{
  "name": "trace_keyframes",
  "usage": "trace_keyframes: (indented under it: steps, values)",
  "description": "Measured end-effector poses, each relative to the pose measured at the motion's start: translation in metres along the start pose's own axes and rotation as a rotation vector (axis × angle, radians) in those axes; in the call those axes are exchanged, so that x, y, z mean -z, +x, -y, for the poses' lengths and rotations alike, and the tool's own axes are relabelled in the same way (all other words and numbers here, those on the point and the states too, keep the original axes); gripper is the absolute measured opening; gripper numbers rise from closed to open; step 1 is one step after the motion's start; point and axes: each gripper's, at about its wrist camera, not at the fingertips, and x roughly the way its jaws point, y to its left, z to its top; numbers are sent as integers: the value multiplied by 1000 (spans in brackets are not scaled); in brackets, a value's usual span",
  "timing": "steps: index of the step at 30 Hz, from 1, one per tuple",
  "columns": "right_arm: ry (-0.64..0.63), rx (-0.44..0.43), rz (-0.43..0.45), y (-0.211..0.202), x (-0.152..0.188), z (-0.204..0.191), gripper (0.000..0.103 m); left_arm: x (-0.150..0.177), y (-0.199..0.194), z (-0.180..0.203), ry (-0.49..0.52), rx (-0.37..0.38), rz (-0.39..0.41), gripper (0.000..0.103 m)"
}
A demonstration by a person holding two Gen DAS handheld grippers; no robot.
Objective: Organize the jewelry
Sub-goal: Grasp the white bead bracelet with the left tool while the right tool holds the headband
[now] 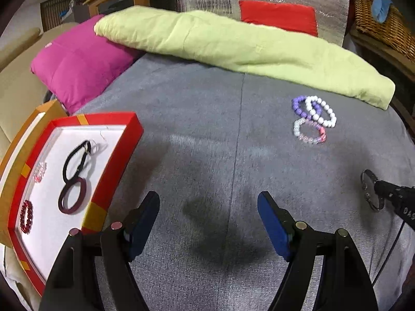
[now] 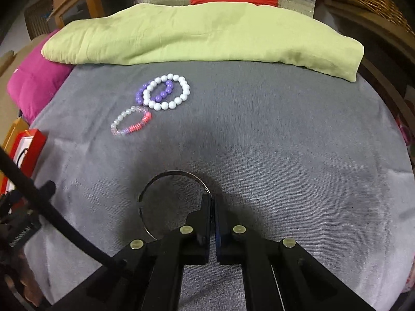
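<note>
The right gripper [image 2: 212,202] has its black fingers pressed together on the rim of a thin silver metal bangle [image 2: 171,175], a smooth wire-like hoop lying low over the soft grey napped fabric surface [image 2: 285,155]; in the left wrist view the same bangle [image 1: 369,194] shows at the far right with the right gripper's dark tip [image 1: 389,194] on it. The left gripper [image 1: 208,207] hangs with its blue-padded fingers spread wide and nothing between them, over a bare stretch of grey cloth crossed by a faint seam. Toward the back lie three beaded bracelets close together: a glossy white round-bead bracelet [image 2: 167,92] overlapping a purple round-bead bracelet [image 2: 153,94], and just in front of them a translucent clear-and-pink bead bracelet [image 2: 131,121], near them though contact is hard to tell. At the left edge sits a shallow red-rimmed cardboard box with a white lining [image 1: 109,171], holding a black elastic loop [image 1: 77,158], a dark maroon rigid ring [image 1: 72,197], a red beaded bracelet [image 1: 26,216] and a small pale pink beaded piece [image 1: 39,171]. A quilted lime-green folded blanket [image 2: 202,36] bounds the far edge, with a magenta padded cushion [image 1: 77,62] at its left end. Between the box, the bead cluster and the grippers the grey cloth lies open.
</note>
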Motion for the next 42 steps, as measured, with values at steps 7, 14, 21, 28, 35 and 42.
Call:
trace_keyframes:
  steps: [7,14,21,28,35,42]
  values:
    - [10,-53,13,-3,4,6,4,-40,3,21,16,40,17,78]
    - [68,-155,2,0,3,20,4,-103,33,87,82,118,8,78]
    - [108,-221,-8,5,-2,27,4,-115,72,135,164,90,-45,65]
    - [126,-250,-11,7,-3,31,4,-106,82,149,237,96,-86,9]
    - [145,-273,-3,5,-3,31,4,-74,13,99,203,155,11,9]
    - [160,-308,24,-3,1,27,4,-27,-21,38,110,172,39,9]
